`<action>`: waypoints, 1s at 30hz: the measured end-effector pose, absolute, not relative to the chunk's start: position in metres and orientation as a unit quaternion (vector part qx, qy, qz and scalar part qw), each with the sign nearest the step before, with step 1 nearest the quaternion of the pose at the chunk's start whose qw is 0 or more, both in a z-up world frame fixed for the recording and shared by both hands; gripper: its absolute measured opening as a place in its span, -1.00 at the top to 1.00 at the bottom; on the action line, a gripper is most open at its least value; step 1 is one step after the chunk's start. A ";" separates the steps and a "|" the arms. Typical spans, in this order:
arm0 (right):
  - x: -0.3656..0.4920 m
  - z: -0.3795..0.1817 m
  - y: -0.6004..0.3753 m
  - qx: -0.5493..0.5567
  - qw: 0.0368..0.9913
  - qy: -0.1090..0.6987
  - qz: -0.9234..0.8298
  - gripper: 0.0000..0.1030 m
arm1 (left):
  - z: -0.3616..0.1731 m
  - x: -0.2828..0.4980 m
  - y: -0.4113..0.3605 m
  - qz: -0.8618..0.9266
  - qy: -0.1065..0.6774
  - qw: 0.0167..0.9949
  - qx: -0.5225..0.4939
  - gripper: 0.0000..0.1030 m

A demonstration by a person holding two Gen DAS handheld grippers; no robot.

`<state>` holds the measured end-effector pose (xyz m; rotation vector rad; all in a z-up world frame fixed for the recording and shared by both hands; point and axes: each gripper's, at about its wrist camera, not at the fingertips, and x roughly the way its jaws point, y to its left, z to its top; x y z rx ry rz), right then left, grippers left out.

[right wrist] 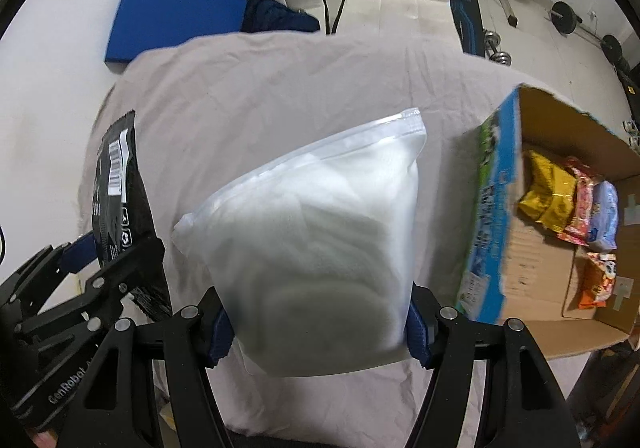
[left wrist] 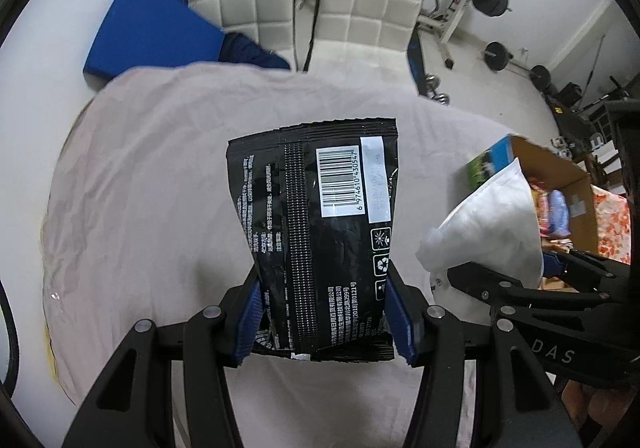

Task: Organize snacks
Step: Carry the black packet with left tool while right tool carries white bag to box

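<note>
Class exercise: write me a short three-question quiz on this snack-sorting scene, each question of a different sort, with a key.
1. True or false: the left gripper holds the crinkled black foil packet with a barcode.
2. What does the right gripper hold: A, a frosted white zip pouch; B, a glass jar; C, nothing?
3. Fill in: the open cardboard box with blue and green print holds several colourful snack ____.

Key
1. True; its fingers pinch the packet's lower end.
2. A.
3. Packets, gold, pink, pale blue and orange.
</note>
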<state>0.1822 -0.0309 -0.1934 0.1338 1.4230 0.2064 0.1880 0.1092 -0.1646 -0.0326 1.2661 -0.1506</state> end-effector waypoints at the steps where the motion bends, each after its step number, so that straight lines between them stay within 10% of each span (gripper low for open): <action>1: 0.179 -0.186 -0.037 0.064 0.754 0.647 0.094 -0.36 | -0.158 0.187 0.105 -0.075 0.586 0.806 -0.015 -0.01; 30: 0.113 -0.132 -0.325 0.133 0.782 0.609 -0.016 -0.36 | -0.117 0.199 -0.123 -0.202 0.553 0.808 0.032 -0.01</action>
